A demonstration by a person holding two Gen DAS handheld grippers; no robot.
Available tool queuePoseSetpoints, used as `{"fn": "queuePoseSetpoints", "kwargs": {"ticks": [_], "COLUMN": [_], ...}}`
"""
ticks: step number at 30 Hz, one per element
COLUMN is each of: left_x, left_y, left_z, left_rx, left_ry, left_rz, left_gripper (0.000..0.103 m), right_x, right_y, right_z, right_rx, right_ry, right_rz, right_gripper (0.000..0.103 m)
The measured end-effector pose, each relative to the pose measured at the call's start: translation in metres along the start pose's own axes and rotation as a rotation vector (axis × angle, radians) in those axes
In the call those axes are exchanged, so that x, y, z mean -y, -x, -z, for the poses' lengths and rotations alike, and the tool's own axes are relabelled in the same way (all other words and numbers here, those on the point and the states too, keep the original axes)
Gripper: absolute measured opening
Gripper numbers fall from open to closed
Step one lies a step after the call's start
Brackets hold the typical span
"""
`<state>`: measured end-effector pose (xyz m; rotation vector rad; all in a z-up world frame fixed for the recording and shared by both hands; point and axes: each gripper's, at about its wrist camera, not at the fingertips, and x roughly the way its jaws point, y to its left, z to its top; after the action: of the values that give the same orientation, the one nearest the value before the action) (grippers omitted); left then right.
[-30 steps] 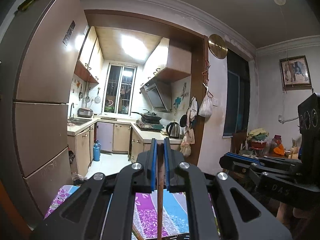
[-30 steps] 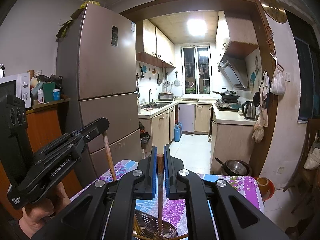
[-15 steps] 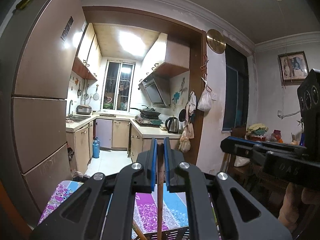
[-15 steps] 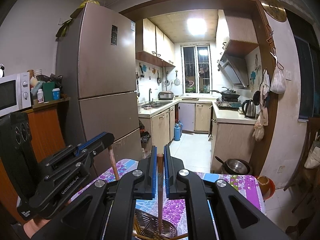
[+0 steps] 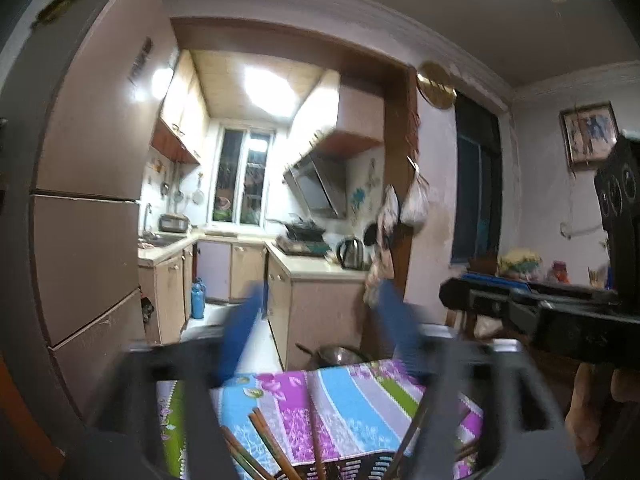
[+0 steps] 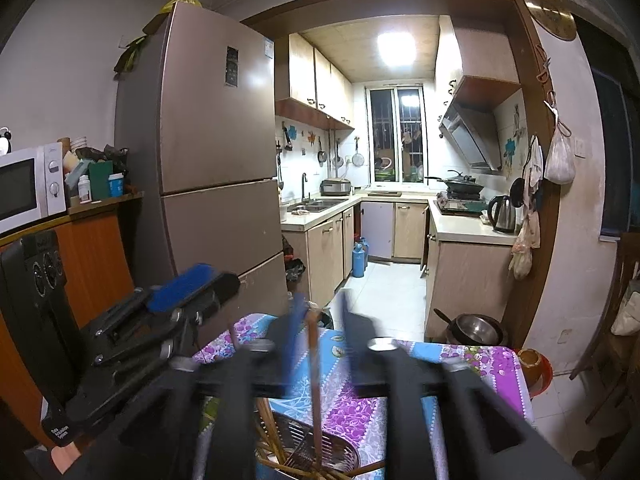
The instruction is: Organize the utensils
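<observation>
My left gripper (image 5: pixel 320 320) is open, its blue-padded fingers blurred and spread wide over the dark slotted utensil basket (image 5: pixel 360 470). Several wooden chopsticks (image 5: pixel 268 440) lean in that basket. My right gripper (image 6: pixel 320 312) is open too, fingers blurred. A wooden chopstick (image 6: pixel 314 380) stands upright between them, its lower end in the metal mesh basket (image 6: pixel 320 448), touching neither finger that I can tell. Each gripper shows in the other's view: the right one (image 5: pixel 520 304) at the right edge, the left one (image 6: pixel 192 288) at the left.
The basket sits on a table with a purple, blue and green floral cloth (image 5: pixel 352 400). A tall brown fridge (image 6: pixel 208 160) stands at left, a microwave (image 6: pixel 28 188) beside it. The kitchen doorway lies straight beyond, with a metal pot (image 6: pixel 476 328) on the floor.
Both grippers were shut on an upright chopstick each; now both have opened. The left chopstick has dropped into the basket; the right one still stands between the fingers.
</observation>
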<state>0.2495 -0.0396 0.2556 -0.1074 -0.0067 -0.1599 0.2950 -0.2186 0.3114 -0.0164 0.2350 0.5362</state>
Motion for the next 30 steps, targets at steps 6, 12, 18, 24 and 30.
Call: {"fn": "queuePoseSetpoints", "kwargs": {"ticks": [6,12,18,24,30], "left_x": [-0.003,-0.002,0.001,0.004,0.013], "left_y": [0.014,0.055,0.114,0.16,0.193], "left_z": [-0.012,-0.026,-0.015,0.009,0.036], "left_rx": [0.008,0.046,0.097,0.101,0.096], "left_ry": [-0.014,-0.028,-0.06,-0.089,-0.091], "left_rz": [-0.034,-0.078,-0.162,-0.215,-0.221], "left_gripper": [0.065,0.089,0.097,0.097,0.097], "right_x": [-0.009,-0.024,-0.037,-0.048,-0.056], "right_y": [0.016,0.056,0.111,0.16,0.187], "right_z": [-0.01,-0.019,0.001,0.049,0.101], "right_rx": [0.029,0.101,0.178,0.224,0.206], "right_ry": [0.008,0.018,0.01,0.015,0.017], "right_rz": [0.002,-0.002,0.012,0.062,0.103], "right_gripper": [0.041,0.058,0.086,0.098,0.098]}}
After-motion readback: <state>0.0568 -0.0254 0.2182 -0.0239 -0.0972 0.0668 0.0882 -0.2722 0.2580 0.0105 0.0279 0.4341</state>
